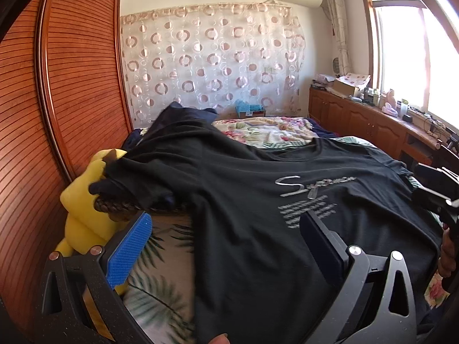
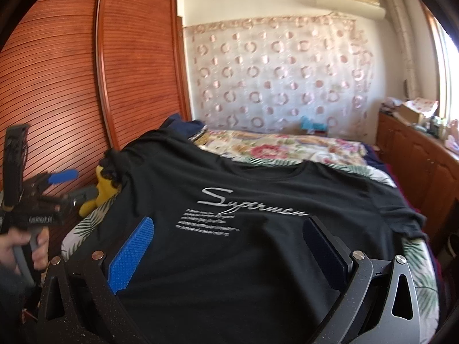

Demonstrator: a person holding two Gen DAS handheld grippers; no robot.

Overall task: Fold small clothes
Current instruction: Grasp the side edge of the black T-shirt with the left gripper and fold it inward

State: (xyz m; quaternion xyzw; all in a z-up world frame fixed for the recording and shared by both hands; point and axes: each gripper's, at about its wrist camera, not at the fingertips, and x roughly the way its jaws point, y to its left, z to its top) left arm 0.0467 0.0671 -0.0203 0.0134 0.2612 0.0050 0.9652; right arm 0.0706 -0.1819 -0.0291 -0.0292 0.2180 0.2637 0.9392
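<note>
A black T-shirt (image 1: 246, 189) with silver script print lies spread front-up on the bed; it also shows in the right wrist view (image 2: 258, 229). Its left sleeve drapes over a yellow plush toy (image 1: 83, 215). My left gripper (image 1: 223, 229) is open above the shirt's lower left part, holding nothing. My right gripper (image 2: 229, 238) is open above the shirt's lower middle, also empty. The left gripper also shows at the left edge of the right wrist view (image 2: 61, 176). The right gripper body shows at the right edge of the left wrist view (image 1: 439, 192).
The bed has a leaf-print sheet (image 1: 160, 258) and a floral quilt (image 2: 275, 146) farther back. A slatted wooden wardrobe (image 2: 86, 80) stands along the left. A wooden cabinet (image 1: 370, 120) with clutter runs under the window on the right.
</note>
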